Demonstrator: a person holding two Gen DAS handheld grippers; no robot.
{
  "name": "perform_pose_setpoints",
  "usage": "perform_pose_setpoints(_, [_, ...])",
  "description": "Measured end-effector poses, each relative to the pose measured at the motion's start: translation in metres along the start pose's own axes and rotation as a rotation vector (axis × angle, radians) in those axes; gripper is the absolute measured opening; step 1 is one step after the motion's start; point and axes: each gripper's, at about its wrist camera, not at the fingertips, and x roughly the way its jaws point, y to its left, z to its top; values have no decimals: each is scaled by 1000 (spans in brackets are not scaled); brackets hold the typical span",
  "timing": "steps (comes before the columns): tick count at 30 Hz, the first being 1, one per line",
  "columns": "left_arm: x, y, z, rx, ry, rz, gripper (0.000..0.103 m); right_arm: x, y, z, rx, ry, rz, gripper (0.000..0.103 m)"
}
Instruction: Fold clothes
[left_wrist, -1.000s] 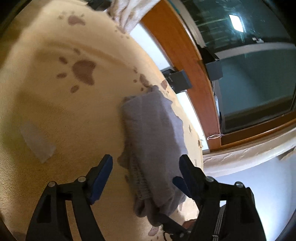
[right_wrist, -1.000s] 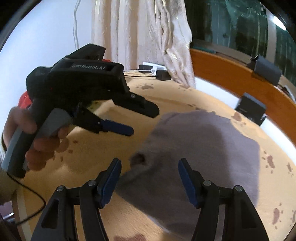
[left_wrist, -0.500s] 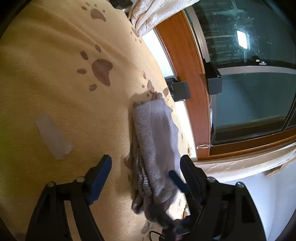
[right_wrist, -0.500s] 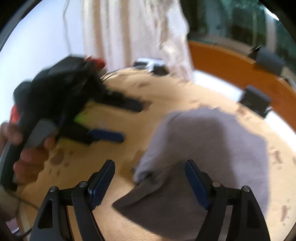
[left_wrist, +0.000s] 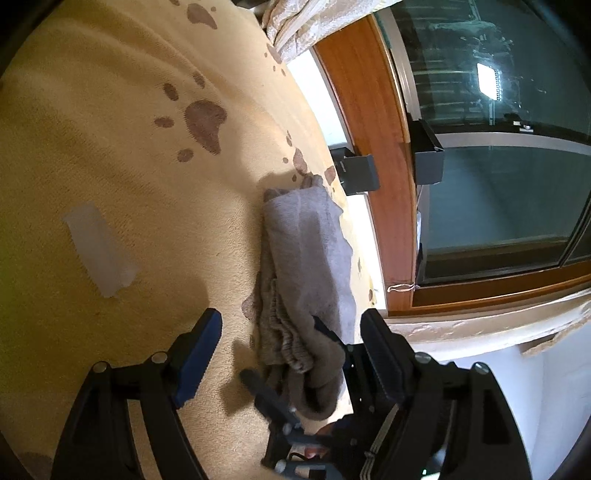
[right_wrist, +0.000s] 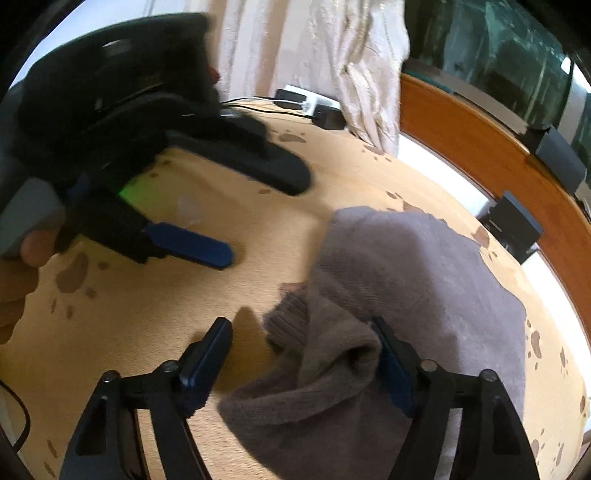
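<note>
Surface, left wrist view: tan blanket (left_wrist: 122, 155) printed with brown paw marks, spread flat; beyond its far edge a wooden window frame (left_wrist: 380, 177) and dark glass.
Garment, left wrist view: grey knit garment (left_wrist: 306, 254) folded into a long narrow bundle near the blanket's window-side edge, ribbed hem bunched at the near end.
Other items, left wrist view: pale translucent strip (left_wrist: 99, 254) lying on the blanket, well apart from the garment; dark box (left_wrist: 356, 171) at the blanket's far edge.
Left gripper (left_wrist: 291, 332): jaws wide apart, nothing between the pads; the garment's near end lies ahead of the right-hand finger.
Right gripper, left wrist view: seen low in the frame, one finger under the hem fold.
Surface, right wrist view: same blanket (right_wrist: 155, 317), cream curtain (right_wrist: 306, 51) hanging behind it.
Garment, right wrist view: garment (right_wrist: 424, 280) spread on the right, its ribbed cuff end (right_wrist: 288, 321) humped up close to the camera.
Right gripper (right_wrist: 303, 347): jaws have just been closing but stand well apart; a fold of cloth sits between them, draped against the right pad, left pad clear.
Left gripper, right wrist view: left gripper (right_wrist: 266, 214) blurred, held by a hand (right_wrist: 22, 266), open above bare blanket.
</note>
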Motion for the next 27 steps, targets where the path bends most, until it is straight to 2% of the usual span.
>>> perform_pose_setpoints(3, [1,-1,-1,5,6,-1,81,3,-1,-1,-19,17,-36,66])
perform_pose_setpoints(9, [3,0,-3,8,23,-1,82,4,5,0,-66,33,-113,65])
perform_pose_setpoints(11, [3,1,-3,10,28,-3,82,0,5,-3,-65,29,-127,59])
perform_pose_setpoints(13, [4,1,-4,10,31,-6,82,-3,-1,-2,-47,26,-146,43])
perform_pose_setpoints(15, [5,2,-4,6,39,-15,82,-6,-10,-1,-6,21,-124,39])
perform_pose_setpoints(22, [15,2,-2,-3,75,-30,82,-16,-20,-2,58,-20,-120,32])
perform_pose_setpoints(27, [29,-3,4,-41,132,3,82,-25,-27,-2,75,-48,-116,31])
